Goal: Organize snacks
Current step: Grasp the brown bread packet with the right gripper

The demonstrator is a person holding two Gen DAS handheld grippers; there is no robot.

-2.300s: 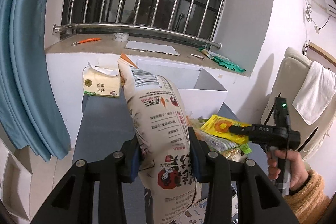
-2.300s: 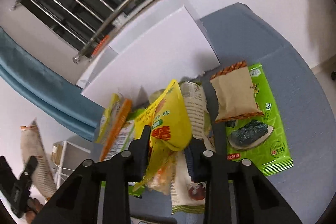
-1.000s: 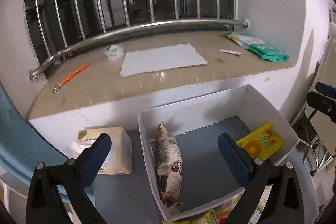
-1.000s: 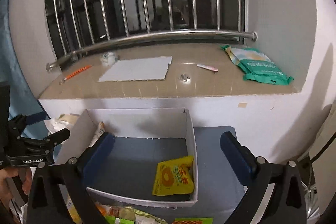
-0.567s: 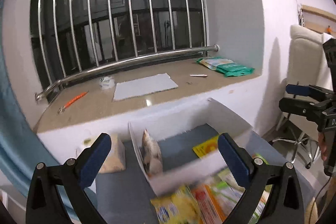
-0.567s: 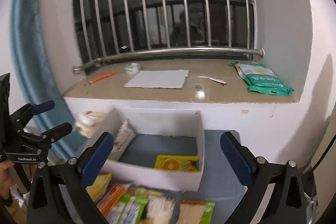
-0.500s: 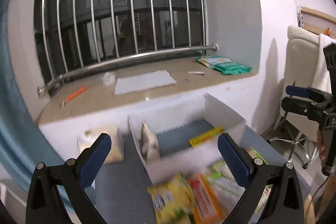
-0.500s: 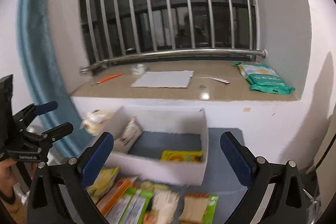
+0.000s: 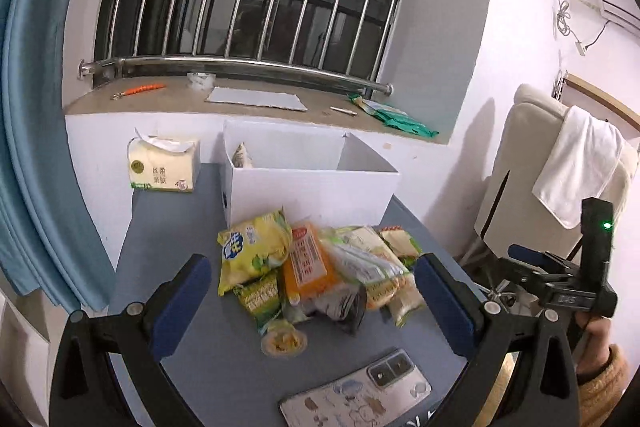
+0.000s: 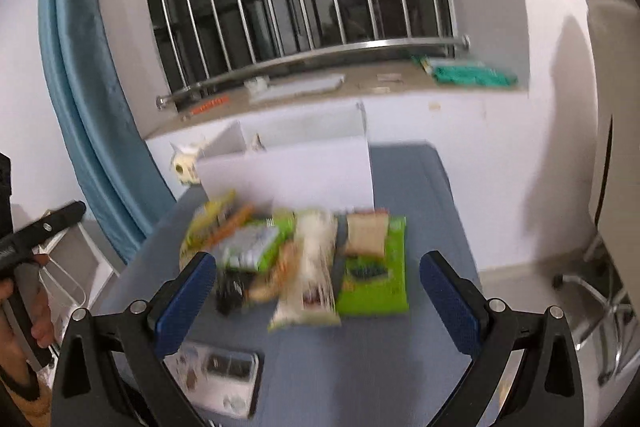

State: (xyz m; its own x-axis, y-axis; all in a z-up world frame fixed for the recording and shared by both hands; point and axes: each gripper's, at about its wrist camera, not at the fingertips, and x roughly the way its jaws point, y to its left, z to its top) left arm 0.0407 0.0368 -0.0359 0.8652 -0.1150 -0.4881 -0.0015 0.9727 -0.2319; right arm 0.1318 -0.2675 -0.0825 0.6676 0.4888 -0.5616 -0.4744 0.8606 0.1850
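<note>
A heap of snack packets (image 9: 316, 267) lies on the grey-blue table (image 9: 168, 227) in front of a white open box (image 9: 308, 183). A cream printed packet (image 9: 242, 157) stands inside the box at its left wall. In the heap I see a yellow bag (image 9: 250, 247), an orange packet (image 9: 306, 263) and a small jelly cup (image 9: 284, 341). My left gripper (image 9: 314, 301) hangs open above the near side of the heap, holding nothing. My right gripper (image 10: 318, 297) is open too, over the blurred heap (image 10: 304, 255), with a green packet (image 10: 376, 275) on its right.
A tissue pack (image 9: 164, 169) stands left of the box. A phone (image 9: 356, 393) lies at the table's near edge. A blue curtain (image 9: 28, 147) hangs at the left, a white chair with a towel (image 9: 576, 163) at the right. The other hand-held gripper (image 9: 576, 291) shows at the right.
Both grippers dropped their packets into the box, then pulled back and tilted down; the heap on the table now lies between their open fingers.
</note>
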